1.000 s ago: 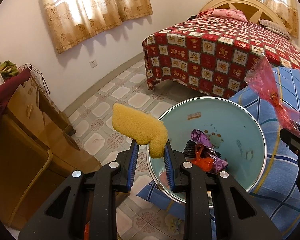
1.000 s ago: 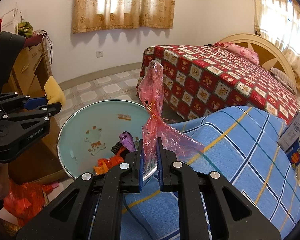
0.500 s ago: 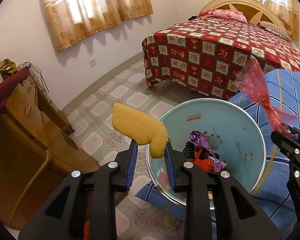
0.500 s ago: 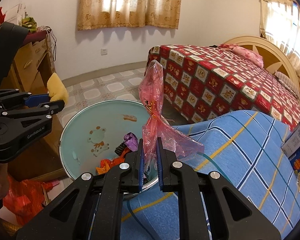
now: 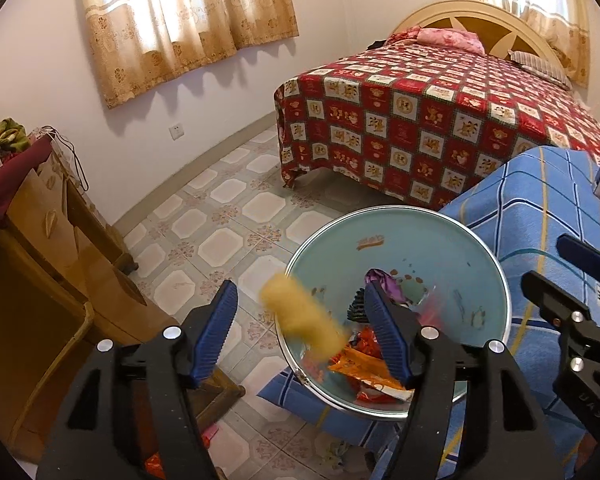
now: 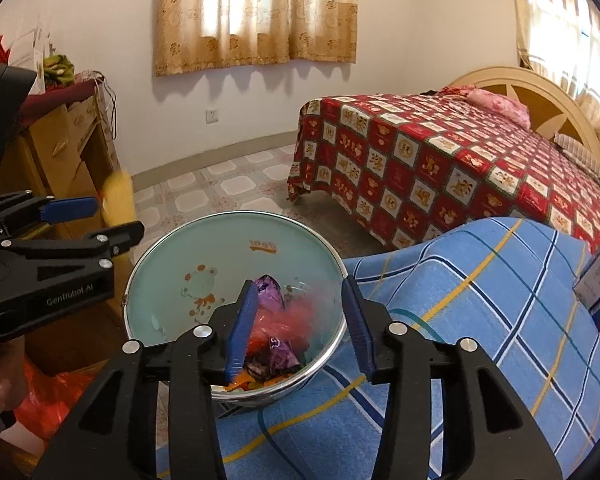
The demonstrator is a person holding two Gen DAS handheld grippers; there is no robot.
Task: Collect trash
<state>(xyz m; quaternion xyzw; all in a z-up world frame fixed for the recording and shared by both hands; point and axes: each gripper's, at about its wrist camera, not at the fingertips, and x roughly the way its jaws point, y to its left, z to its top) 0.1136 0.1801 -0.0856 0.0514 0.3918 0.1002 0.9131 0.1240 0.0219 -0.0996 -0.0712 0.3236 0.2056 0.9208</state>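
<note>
The left gripper [image 5: 300, 322] has its jaws opening, and the yellow sponge [image 5: 304, 322] sits blurred in the gap between them, touching neither blue pad, over the 9 o'clock rim of the pale green basin [image 5: 476, 248]. The right gripper [image 6: 300, 320] is likewise opening; the pink cellophane wrapper [image 6: 296, 314] shows as a blur between its pads, free of both, just above the trash already in the basin. That pile, at the basin's 6 o'clock side, holds a purple wrapper [image 6: 270, 290] and orange wrappers [image 5: 360, 354]. The basin rests on the blue plaid cloth [image 6: 480, 280]. A bed with a red patterned cover [image 5: 440, 120] stands at 1 o'clock, a wooden cabinet [image 5: 40, 240] at 9 o'clock.
</note>
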